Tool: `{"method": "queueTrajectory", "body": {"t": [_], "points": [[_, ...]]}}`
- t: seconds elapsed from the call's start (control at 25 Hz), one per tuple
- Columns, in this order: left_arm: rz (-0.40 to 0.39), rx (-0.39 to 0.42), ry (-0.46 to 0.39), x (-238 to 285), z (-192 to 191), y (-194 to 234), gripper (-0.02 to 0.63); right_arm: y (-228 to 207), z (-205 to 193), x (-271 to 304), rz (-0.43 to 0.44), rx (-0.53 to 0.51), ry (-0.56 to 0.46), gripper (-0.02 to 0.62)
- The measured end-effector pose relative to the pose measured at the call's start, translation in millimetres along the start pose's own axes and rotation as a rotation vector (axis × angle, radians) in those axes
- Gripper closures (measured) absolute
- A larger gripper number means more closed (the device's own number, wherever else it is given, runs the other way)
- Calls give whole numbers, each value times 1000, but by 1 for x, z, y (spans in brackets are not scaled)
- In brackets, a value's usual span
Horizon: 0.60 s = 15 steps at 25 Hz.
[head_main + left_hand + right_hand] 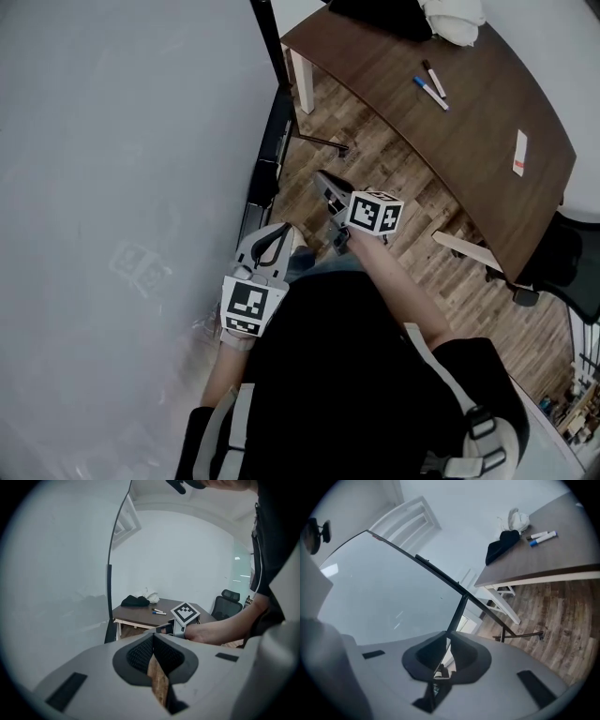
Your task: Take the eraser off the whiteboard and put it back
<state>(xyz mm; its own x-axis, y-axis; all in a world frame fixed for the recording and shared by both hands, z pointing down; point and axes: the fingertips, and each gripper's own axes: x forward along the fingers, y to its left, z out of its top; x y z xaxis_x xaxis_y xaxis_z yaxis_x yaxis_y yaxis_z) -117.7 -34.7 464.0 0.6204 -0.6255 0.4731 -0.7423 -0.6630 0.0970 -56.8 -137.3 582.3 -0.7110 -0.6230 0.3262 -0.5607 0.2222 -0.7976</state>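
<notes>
Beside the whiteboard (112, 187), my left claw (284, 234) and right claw (324, 178) sit clenched, empty; I open one before reaching.

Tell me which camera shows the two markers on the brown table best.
The head view: it looks down on the markers, both full length on the table. The right gripper view has the markers aslant near its edge; in the left gripper view the markers are small and far off.
</notes>
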Motion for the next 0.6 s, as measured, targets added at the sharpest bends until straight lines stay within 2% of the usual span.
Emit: {"method": "queueTrajectory", "body": {"t": [0.6], "points": [[-99, 29, -66, 26, 38, -46, 598, 29, 53, -129, -135, -396, -150, 574]]}}
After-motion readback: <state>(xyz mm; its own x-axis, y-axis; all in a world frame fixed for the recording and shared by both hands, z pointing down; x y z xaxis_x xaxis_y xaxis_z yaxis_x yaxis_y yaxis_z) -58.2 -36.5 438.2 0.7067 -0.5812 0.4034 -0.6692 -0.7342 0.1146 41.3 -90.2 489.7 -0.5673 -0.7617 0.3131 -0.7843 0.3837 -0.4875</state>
